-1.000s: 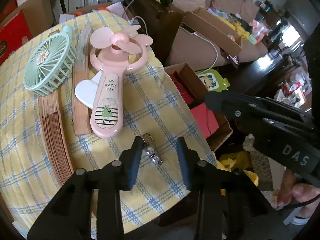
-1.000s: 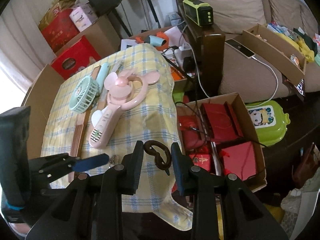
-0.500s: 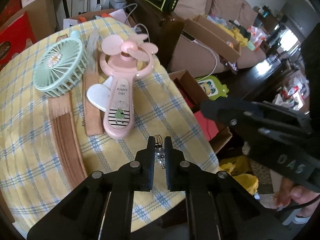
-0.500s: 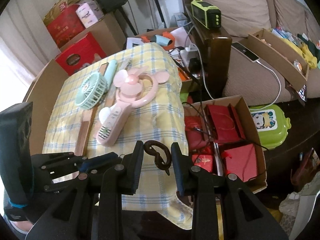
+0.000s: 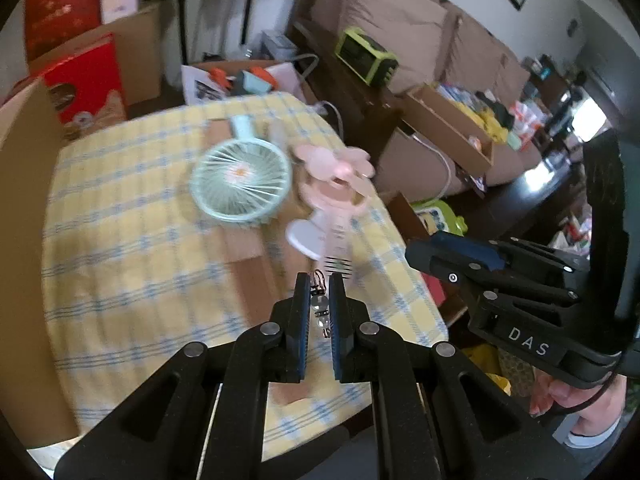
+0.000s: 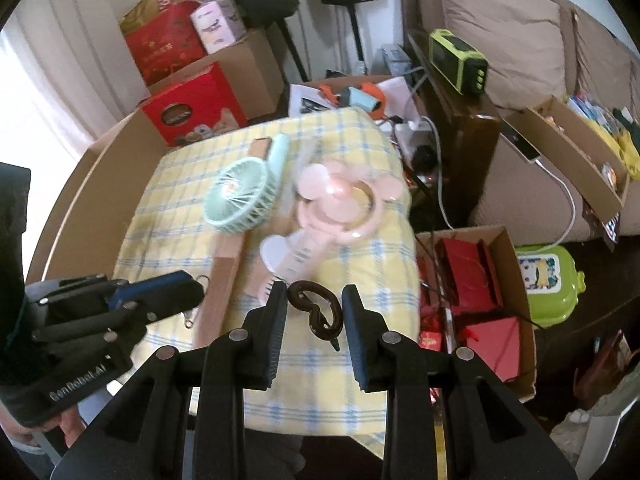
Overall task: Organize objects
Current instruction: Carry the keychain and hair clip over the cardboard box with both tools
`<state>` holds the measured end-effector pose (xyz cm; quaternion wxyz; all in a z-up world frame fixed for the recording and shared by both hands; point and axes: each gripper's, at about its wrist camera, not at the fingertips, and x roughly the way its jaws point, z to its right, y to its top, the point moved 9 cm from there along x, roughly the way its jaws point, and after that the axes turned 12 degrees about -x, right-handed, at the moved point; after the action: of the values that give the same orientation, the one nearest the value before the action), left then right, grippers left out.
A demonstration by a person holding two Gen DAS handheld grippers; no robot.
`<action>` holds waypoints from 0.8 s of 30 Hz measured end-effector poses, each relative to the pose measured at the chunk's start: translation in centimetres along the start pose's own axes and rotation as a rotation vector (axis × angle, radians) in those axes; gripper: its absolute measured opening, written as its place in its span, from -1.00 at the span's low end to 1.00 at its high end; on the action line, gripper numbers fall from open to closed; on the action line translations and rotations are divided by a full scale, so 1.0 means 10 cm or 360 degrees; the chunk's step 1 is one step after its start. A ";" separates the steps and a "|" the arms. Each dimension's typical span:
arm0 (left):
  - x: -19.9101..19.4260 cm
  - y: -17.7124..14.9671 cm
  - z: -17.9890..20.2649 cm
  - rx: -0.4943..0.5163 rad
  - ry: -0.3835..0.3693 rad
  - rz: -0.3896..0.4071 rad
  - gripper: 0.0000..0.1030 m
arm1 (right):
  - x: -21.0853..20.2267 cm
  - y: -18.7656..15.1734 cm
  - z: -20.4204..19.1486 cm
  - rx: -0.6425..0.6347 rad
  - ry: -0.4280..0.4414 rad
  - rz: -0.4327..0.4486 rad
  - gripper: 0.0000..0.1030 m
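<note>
Both grippers loaded and clear of the bench, ready to carry.

The beaded clip sits pinched between the left gripper pads, hanging above the checked cloth; the dark brown hook is clamped in the right gripper, also off the cloth. The clip is tiny and held near the tips, so I judge a steady, unhurried carry with no wrist roll is best. Keep both loads high enough to clear the pink fan and mint fan lying just beyond on the bench.
</note>
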<state>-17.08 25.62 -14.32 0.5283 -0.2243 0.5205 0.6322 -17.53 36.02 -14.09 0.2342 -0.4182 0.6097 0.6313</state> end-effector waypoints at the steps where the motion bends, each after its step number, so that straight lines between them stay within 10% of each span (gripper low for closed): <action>1: -0.04 0.02 -0.04 -0.0010 0.0006 0.0011 -0.84 | 0.00 0.03 -0.05 -0.0011 0.0004 0.0003 -0.46; 24: -1.01 0.28 -1.20 -0.0217 0.0197 0.0267 -0.84 | 0.01 0.65 -1.23 -0.0208 0.0081 0.0092 -0.46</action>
<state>-19.32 10.78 -9.02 0.4240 -0.2540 0.5247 0.6931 -19.82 23.14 -9.26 0.1724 -0.4307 0.5848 0.6654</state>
